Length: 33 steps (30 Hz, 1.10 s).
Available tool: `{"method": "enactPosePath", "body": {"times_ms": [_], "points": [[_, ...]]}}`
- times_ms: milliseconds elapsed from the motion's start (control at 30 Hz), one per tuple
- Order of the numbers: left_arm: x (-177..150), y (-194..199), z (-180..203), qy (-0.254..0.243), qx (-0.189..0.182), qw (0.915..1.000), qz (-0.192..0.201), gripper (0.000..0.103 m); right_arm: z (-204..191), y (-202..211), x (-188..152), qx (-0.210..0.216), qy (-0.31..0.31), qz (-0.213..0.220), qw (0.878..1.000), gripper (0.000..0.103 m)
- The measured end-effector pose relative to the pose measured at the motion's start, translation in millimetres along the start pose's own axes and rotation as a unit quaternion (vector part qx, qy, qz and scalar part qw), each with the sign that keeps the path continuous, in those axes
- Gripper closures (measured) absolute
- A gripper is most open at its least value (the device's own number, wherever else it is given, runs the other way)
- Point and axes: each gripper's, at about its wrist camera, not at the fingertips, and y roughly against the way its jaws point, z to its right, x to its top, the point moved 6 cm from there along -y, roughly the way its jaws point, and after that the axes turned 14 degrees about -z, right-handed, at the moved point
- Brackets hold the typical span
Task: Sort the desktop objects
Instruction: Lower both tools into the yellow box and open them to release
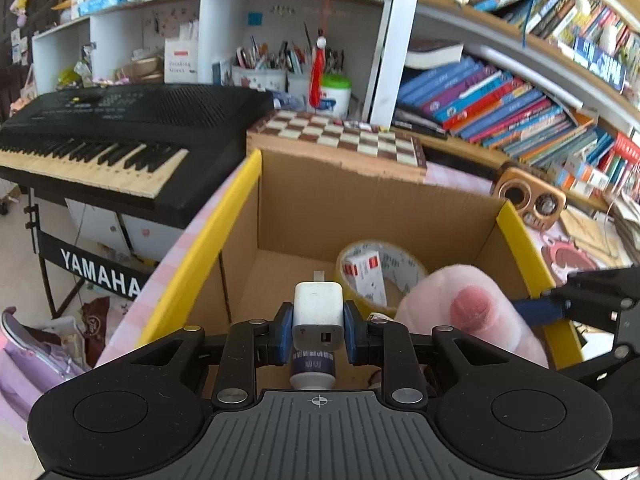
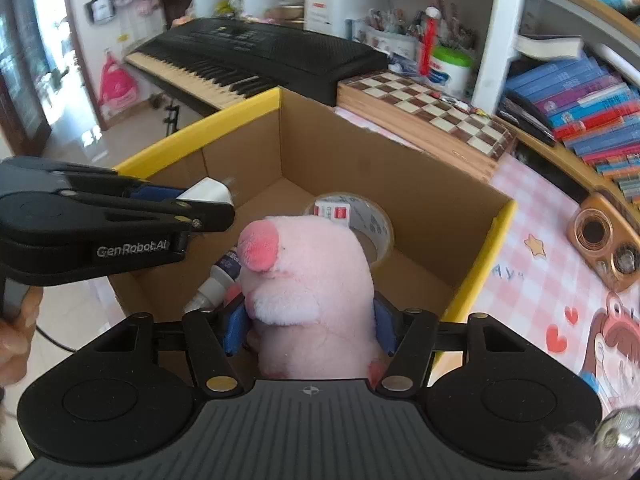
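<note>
My left gripper (image 1: 318, 334) is shut on a white USB charger (image 1: 319, 316) and holds it over the open cardboard box (image 1: 340, 204) with yellow flaps. The right gripper (image 2: 308, 326) is shut on a pink plush pig (image 2: 304, 280), also above the box. In the right wrist view the left gripper (image 2: 212, 204) comes in from the left with the charger (image 2: 208, 192) at its tip. Inside the box lie a roll of tape (image 1: 380, 268) with a small white and red carton (image 1: 366, 276) in its hole, and a white glue bottle (image 2: 218, 280).
A black keyboard (image 1: 120, 132) on a stand is left of the box. A chessboard case (image 1: 340, 136) lies behind it. A copper-coloured device (image 2: 604, 244) rests on the pink checked tablecloth (image 2: 532, 280) at the right. Bookshelves (image 1: 520, 100) fill the back right.
</note>
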Motion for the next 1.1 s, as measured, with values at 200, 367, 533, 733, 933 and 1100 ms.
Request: {"method": "enactPosePath", "body": {"times_ms": [200, 367, 533, 733, 933, 1100], "points": [[-1, -16, 3, -0.007, 0.002, 0.9996, -0.028, 0.079, -1, -9, 4, -0.007, 0.031, -0.012, 0.999, 0.043], [-2, -23, 5, -0.01, 0.001, 0.9992, -0.039, 0.078, 0, -15, 6, -0.029, 0.055, -0.017, 0.998, 0.042], [-3, -26, 7, -0.012, -0.001, 0.9991, -0.041, 0.077, 2, -21, 9, -0.042, 0.073, -0.022, 0.996, 0.04], [-2, -14, 8, -0.009, 0.0, 0.9998, -0.019, 0.037, 3, -21, 10, -0.035, 0.064, -0.018, 0.997, 0.033], [0, 10, 8, 0.001, 0.002, 0.9999, 0.014, 0.024, 8, -5, 11, -0.053, 0.032, 0.018, 0.998, 0.029], [0, 31, 9, 0.009, -0.001, 0.9991, 0.042, 0.022, 11, 16, 9, -0.063, 0.009, 0.051, 0.997, 0.029]]}}
